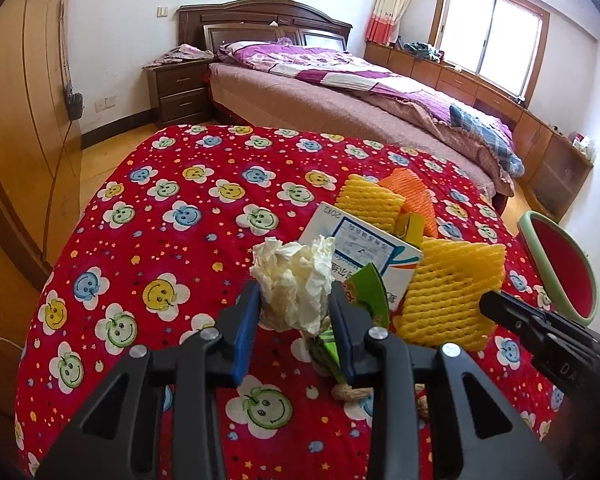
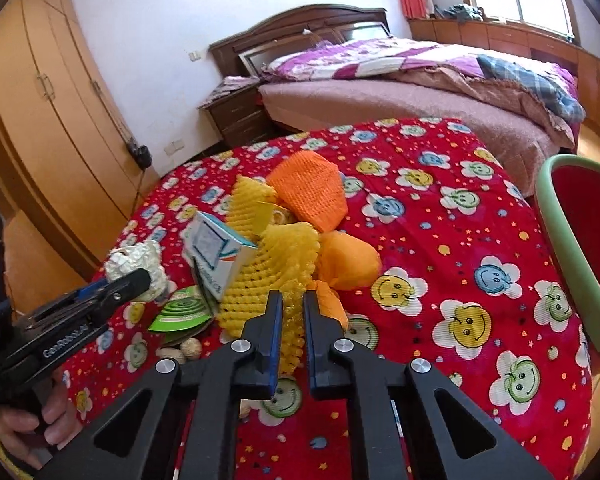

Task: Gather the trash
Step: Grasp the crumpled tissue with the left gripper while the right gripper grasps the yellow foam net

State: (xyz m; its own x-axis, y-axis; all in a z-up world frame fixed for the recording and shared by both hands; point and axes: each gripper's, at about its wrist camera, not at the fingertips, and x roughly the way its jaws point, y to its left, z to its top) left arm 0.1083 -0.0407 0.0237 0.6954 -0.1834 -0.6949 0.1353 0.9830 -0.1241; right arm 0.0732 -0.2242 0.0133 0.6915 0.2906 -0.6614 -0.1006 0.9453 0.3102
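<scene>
A crumpled white tissue (image 1: 296, 284) is pinched between the blue pads of my left gripper (image 1: 294, 300), lifted just above the red flower-print tablecloth (image 1: 160, 240). My right gripper (image 2: 293, 300) is shut on the lower edge of a yellow foam net (image 2: 276, 276). Its black tip (image 1: 488, 306) meets that net (image 1: 452, 292) in the left wrist view. Behind lie a white and blue box (image 2: 216, 248), an orange foam net (image 2: 308, 192), a second yellow net (image 1: 370, 200), a green wrapper (image 2: 182, 310) and peanut shells (image 2: 190, 348). The left gripper (image 2: 140, 280) with the tissue (image 2: 134, 258) shows at the left.
A red bin with a green rim (image 2: 560, 240) stands at the table's right edge. Beyond the table are a bed (image 1: 340, 92), a dark nightstand (image 1: 180, 88) and a wooden wardrobe (image 1: 16, 100) on the left. A hand (image 2: 28, 428) holds the left gripper's handle.
</scene>
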